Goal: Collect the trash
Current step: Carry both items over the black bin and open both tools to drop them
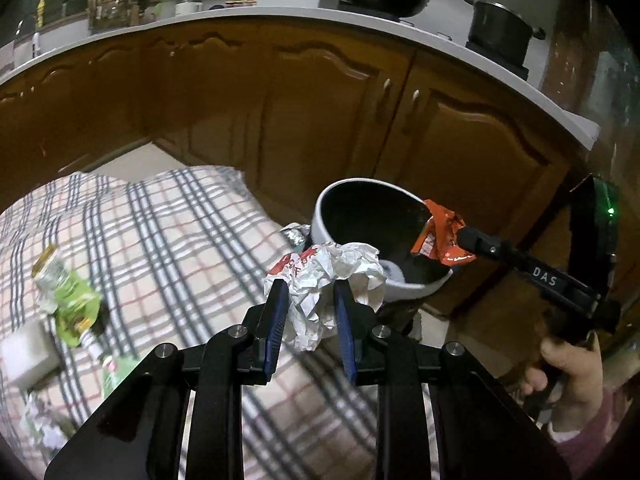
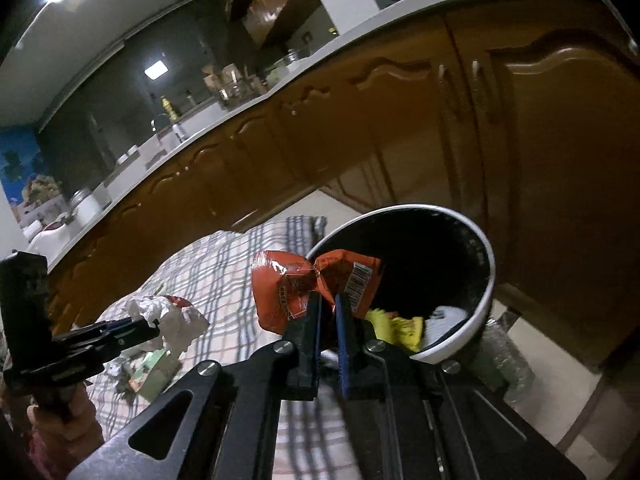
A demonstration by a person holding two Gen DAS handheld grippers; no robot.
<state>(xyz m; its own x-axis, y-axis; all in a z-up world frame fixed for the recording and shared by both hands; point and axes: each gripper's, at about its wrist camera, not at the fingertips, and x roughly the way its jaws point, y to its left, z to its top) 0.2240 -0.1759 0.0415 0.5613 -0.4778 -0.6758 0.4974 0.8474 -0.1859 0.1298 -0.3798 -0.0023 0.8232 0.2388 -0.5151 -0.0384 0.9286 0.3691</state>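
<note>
Two handheld grippers carry trash toward a white bin with a dark inside, which stands at the far edge of a checked tablecloth on the tabletop, in front of brown kitchen cabinets.

In the left wrist view, the left gripper (image 1: 310, 300) at lower centre is clamped on a crumpled white paper wrapper (image 1: 328, 280), held just short of the bin (image 1: 352, 192). At right of the frame, the right gripper (image 1: 460, 236) is pinched nearly shut on an orange snack packet (image 1: 438, 236), which hangs over the bin's rim.

Some yellow and white scraps already lie inside the bin. A green pouch (image 1: 74, 304) and a white block (image 1: 24, 356) lie on the cloth at lower left.

The step in hand appears to be the drop-off. Next, each load likely needs to be fully over the opening before the jaws part.
</note>
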